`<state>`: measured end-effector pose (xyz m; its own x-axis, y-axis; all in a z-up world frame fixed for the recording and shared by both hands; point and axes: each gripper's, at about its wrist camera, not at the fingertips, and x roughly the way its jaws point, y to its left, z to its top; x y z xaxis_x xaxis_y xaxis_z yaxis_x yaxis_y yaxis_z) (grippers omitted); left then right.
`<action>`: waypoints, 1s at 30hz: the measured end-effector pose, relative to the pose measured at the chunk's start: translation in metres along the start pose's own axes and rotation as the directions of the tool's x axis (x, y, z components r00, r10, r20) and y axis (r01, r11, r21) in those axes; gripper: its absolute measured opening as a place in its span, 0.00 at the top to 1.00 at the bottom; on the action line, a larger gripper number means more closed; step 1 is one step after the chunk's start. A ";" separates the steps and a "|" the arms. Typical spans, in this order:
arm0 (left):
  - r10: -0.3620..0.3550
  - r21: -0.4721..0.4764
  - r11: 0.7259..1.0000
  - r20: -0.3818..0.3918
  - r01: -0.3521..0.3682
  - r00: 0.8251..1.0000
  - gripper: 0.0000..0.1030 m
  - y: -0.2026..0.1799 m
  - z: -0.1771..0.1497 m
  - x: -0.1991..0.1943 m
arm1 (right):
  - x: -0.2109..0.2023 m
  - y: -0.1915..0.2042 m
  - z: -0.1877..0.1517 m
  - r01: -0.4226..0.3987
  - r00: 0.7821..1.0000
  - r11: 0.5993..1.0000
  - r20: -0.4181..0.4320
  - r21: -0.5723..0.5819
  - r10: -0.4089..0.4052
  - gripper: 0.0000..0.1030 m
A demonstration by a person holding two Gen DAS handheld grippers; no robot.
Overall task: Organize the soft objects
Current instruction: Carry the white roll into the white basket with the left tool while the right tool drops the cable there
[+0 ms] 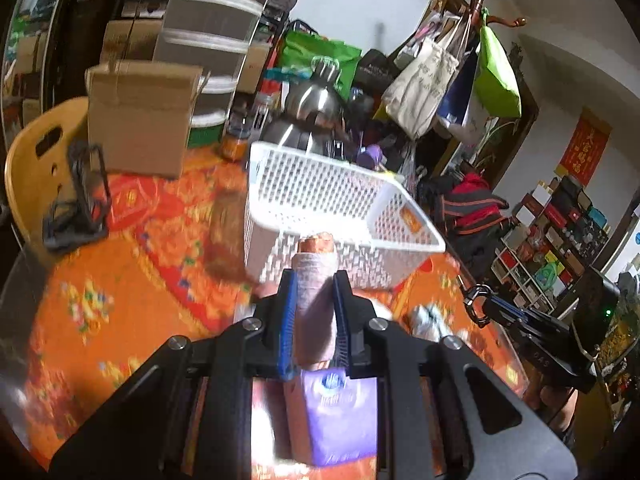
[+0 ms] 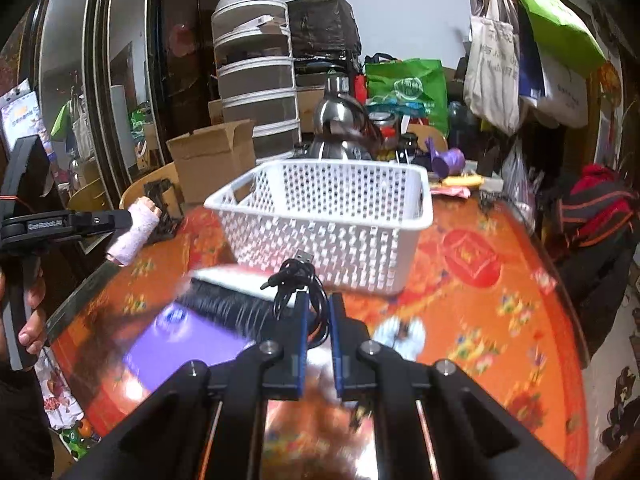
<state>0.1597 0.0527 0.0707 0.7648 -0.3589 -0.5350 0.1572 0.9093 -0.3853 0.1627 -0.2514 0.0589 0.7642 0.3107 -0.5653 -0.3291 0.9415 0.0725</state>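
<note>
Left gripper [image 1: 315, 276] pinching a rolled pale pink cloth [image 1: 314, 304], blue pads [image 1: 289, 320] pressing its sides, an orange-brown end poking out on top. Holding that roll up in the air, just short of the white basket [image 1: 320, 184] standing on the orange patterned tablecloth [image 1: 120, 280].

Right gripper [image 2: 318, 308] squeezing a coiled black cable [image 2: 298, 284], jaws drawn almost together, plug ends sticking up above the fingers. Also hanging just in front of the basket [image 2: 332, 220].

From the right wrist view, showing white lettering along the left gripper's [image 2: 132, 220] body, too small to make out fully. Lying below on the cloth, a purple packet [image 2: 176, 340] with a round blue mark, blurred. Hanging on the wall, a red banner [image 1: 585, 152] with gold Chinese characters, not readable.
</note>
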 end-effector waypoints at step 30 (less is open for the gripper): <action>0.219 0.045 0.976 -0.170 -0.215 0.961 0.86 -0.028 0.130 0.211 | 0.189 -0.076 0.109 0.166 0.960 0.986 -0.228 -0.006 -0.163 0.92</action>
<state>0.3978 -0.0214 0.0667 0.6627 -0.1814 -0.7265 0.0177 0.9737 -0.2270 0.3922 -0.2501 0.0360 0.6605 0.1154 -0.7419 -0.2010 0.9792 -0.0267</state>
